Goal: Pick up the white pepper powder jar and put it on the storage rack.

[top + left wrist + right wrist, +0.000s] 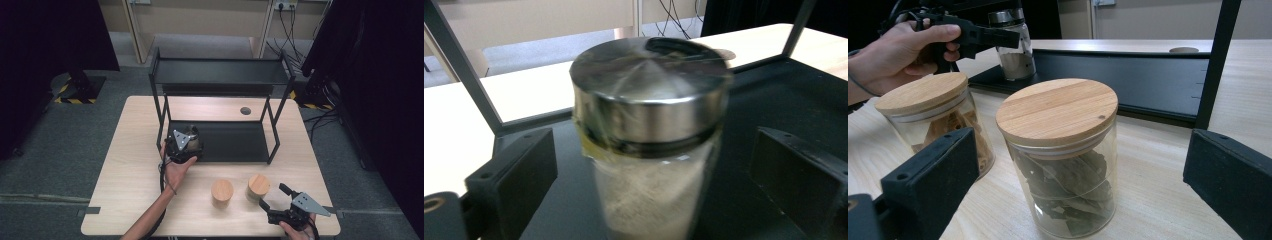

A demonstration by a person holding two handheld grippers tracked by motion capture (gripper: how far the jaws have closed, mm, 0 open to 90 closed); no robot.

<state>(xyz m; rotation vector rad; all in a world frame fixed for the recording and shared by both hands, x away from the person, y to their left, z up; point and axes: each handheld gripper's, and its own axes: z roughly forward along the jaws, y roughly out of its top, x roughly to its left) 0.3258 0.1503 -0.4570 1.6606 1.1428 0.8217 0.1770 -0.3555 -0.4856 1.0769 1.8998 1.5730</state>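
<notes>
A glass jar with a metal lid [651, 90] and pale powder inside stands on the left end of the black rack's lower shelf [235, 142]. My left gripper [190, 136] is open, with a jaw on each side of that jar and a gap to both. Two glass jars with wooden lids stand on the table in front of the rack. One holds dark leaves [1058, 115], the other light brown pieces [923, 100]. My right gripper [274, 196] is open at the front right, its jaws wide around the dark-leaf jar [258, 186] without touching it.
The black two-tier rack has a top shelf [220, 71] above the lower one and thin posts [1215, 60] at its corners. The wooden table [135, 165] has a round cable hole [245, 110] behind the rack. Dark curtains and cables lie beyond the table.
</notes>
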